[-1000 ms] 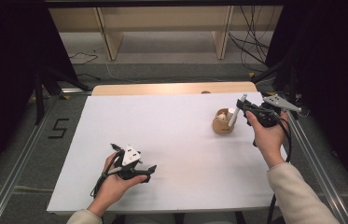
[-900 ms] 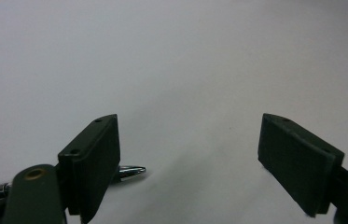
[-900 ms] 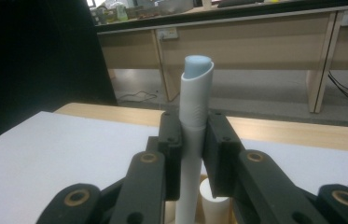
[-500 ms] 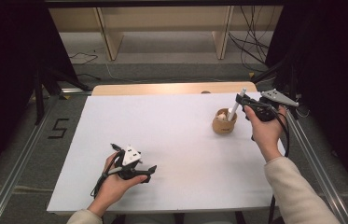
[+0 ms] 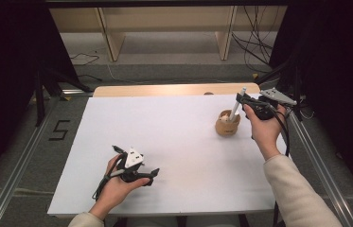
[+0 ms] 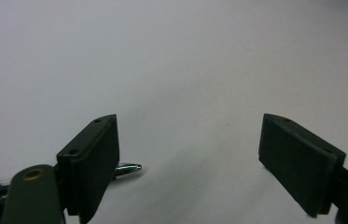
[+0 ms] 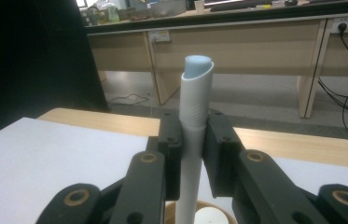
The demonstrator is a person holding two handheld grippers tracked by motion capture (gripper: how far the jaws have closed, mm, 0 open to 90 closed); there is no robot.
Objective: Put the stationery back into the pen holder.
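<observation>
Pen [image 7: 195,116] stands upright, clamped in right claw [image 7: 192,140] above wooden cup [image 5: 227,124].

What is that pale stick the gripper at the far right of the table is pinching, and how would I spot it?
Start at the white table and find the round wooden cup at its far right. A grey-white marker rises tilted from it, clamped by the right gripper. Its light blue end sets it apart.
</observation>
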